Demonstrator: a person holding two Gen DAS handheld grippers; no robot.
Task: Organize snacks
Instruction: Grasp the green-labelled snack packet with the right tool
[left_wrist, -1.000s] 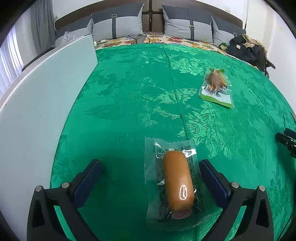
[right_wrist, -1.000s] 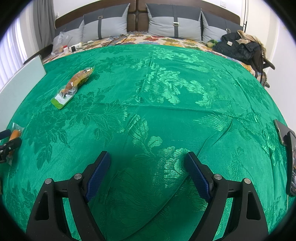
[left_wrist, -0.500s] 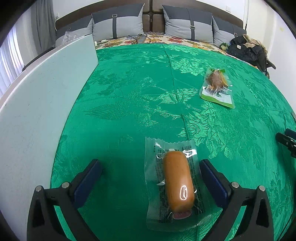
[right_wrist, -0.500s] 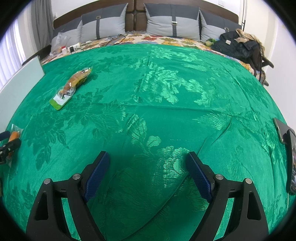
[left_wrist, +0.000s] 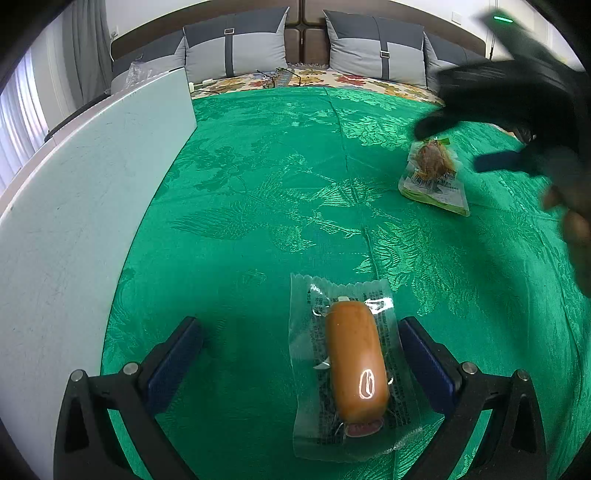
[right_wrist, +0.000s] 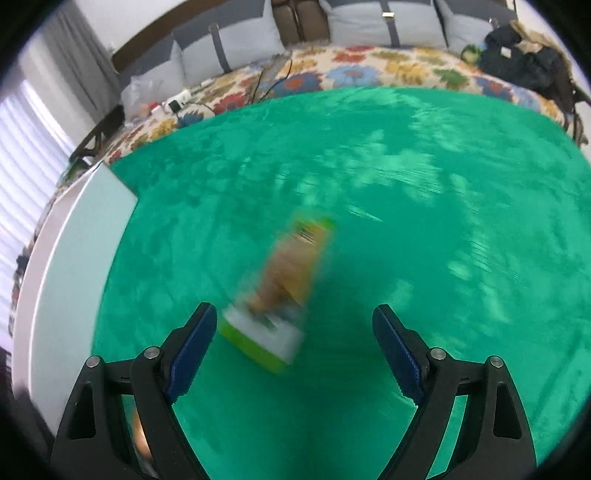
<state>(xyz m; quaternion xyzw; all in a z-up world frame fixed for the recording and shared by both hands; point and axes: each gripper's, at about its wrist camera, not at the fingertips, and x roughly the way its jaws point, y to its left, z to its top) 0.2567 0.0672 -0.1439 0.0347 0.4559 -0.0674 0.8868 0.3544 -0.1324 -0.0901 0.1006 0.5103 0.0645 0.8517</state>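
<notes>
The left gripper (left_wrist: 301, 354) is standing with jaws apart around a wrapped sausage (left_wrist: 356, 362) lying on the green bedspread (left_wrist: 258, 184). The right gripper (right_wrist: 295, 343), jaws apart and gripping nothing, is hovering over a green-edged snack packet (right_wrist: 280, 291) nearer the bedspread's middle.

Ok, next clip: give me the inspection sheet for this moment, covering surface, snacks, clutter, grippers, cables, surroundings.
Surface: green patterned bedspread, creased; white board along its left edge.
Job's things: sausage pack between the left gripper's fingers, untouched; green-edged snack pack ahead of the right gripper, blurred.
Clutter: dark bag at the far right of the bed.
Grippers: left gripper open; right gripper open, empty.
Cables: thin cords on the floral sheet.
Surroundings: grey pillows, curtain.
</notes>
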